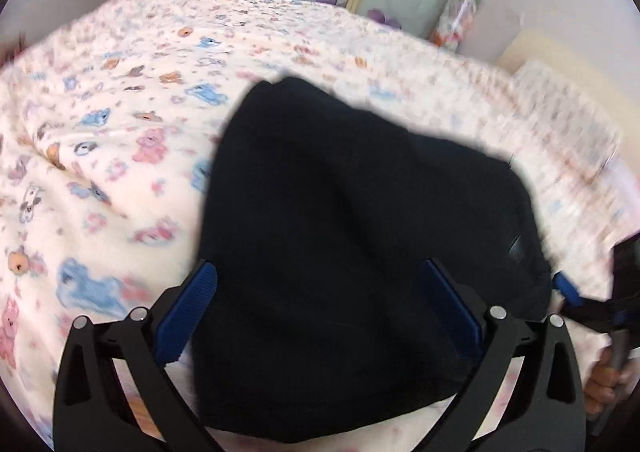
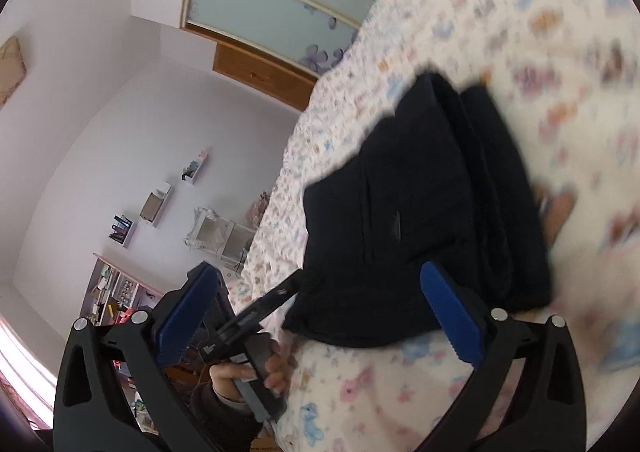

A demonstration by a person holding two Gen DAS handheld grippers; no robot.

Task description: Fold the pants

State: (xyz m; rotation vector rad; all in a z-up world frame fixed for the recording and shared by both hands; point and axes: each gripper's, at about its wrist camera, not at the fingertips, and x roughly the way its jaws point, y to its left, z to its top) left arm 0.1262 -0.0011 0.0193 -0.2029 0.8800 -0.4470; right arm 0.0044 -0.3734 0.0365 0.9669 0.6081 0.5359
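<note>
Bedroom setting: animal-print bedspread (image 1: 120,140) carries the black pants (image 1: 340,232), already a thick layered bundle lying flat near the bed's side edge. Left gripper (image 1: 320,304) jaws wide, empty, straddling the bundle's near end, likely poised to square or lift it. Right gripper (image 2: 316,312) also wide, holding nothing, near the opposite edge. Plenty of bare bedspread beyond the bundle; little margin toward the bed edge. Both views motion-blurred.
</note>
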